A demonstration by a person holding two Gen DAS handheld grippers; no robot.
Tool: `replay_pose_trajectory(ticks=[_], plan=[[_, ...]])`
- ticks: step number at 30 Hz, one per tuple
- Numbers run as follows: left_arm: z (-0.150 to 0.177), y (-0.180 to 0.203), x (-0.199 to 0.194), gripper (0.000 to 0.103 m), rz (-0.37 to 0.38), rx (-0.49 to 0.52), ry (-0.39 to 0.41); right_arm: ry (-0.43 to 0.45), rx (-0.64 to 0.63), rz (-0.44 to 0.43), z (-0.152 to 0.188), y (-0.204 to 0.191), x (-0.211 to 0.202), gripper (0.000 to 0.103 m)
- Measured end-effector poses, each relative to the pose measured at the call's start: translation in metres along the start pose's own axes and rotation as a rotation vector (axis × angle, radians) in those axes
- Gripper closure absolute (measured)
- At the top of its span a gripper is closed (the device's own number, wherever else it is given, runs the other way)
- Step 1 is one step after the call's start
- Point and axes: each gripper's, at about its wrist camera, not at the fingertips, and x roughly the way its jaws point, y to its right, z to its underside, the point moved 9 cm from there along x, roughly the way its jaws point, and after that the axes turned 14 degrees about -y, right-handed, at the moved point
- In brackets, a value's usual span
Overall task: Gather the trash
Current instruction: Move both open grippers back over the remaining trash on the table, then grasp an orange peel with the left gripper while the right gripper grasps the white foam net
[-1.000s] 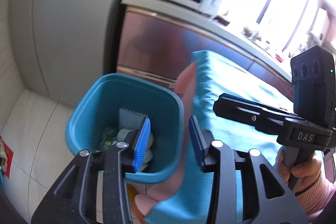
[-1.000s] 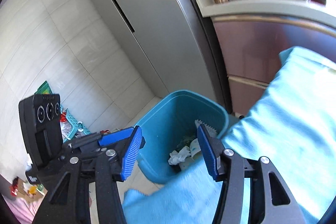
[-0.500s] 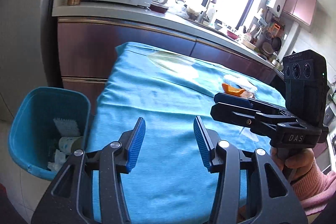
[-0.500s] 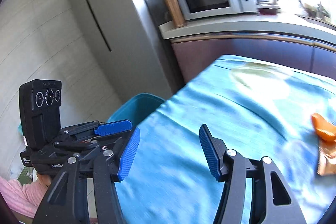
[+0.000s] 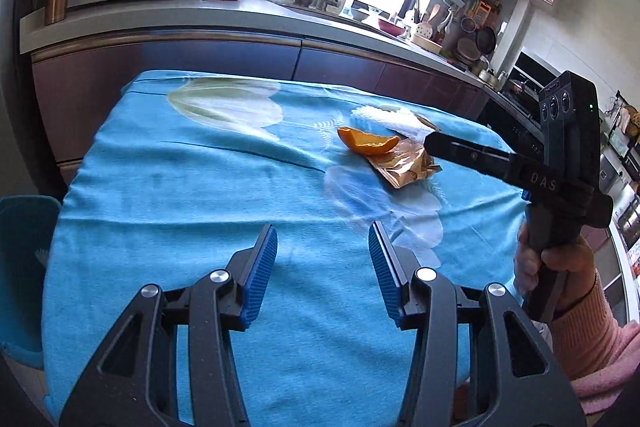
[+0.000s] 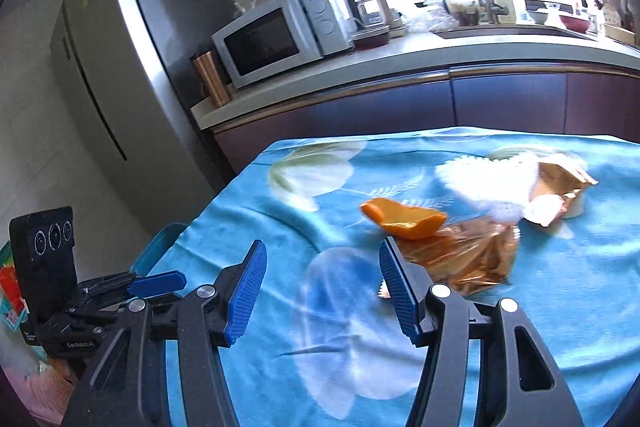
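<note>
Left gripper [image 5: 323,251] released, empty, above cloth [image 5: 180,195]. Right gripper [image 6: 320,269] released, empty, just short of peel [image 6: 404,219]. Peel on gold wrapper [image 6: 468,259], tissue [image 6: 488,179] behind, mid-table. Bin [image 5: 20,267] at table's left edge.

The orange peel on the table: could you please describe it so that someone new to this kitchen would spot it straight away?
Start at the table under the blue cloth in front of the counter. Toward its far right lies a small heap of trash. The orange peel is the curved bright orange piece at the heap's left edge, resting against a crinkled gold wrapper with white tissue behind; it alone is smooth and solid orange.
</note>
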Motion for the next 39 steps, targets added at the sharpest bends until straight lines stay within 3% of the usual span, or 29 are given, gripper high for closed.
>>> replay_pose_trajectory(ticks=[7,16,34,36,39], plan=[[-0.005,0.014,0.021,0.056,0.029,0.002,-0.039,0.061,0.134,0.044,-0.018,0.066,-0.017,0.046],[-0.02,0.03,0.038,0.056,0.027,0.033,-0.059,0.032,0.231,0.065,-0.026,0.116,0.001,0.046],[-0.093,0.022,0.112,0.06,0.023,-0.018,-0.157,-0.003,0.36,-0.03,-0.039,0.145,0.032,0.042],[-0.101,0.02,0.118,0.066,0.019,-0.034,-0.16,-0.006,0.365,-0.039,-0.039,0.146,0.033,0.044],[-0.113,0.021,0.129,0.066,0.025,-0.032,-0.173,-0.008,0.375,-0.051,-0.038,0.148,0.034,0.049]])
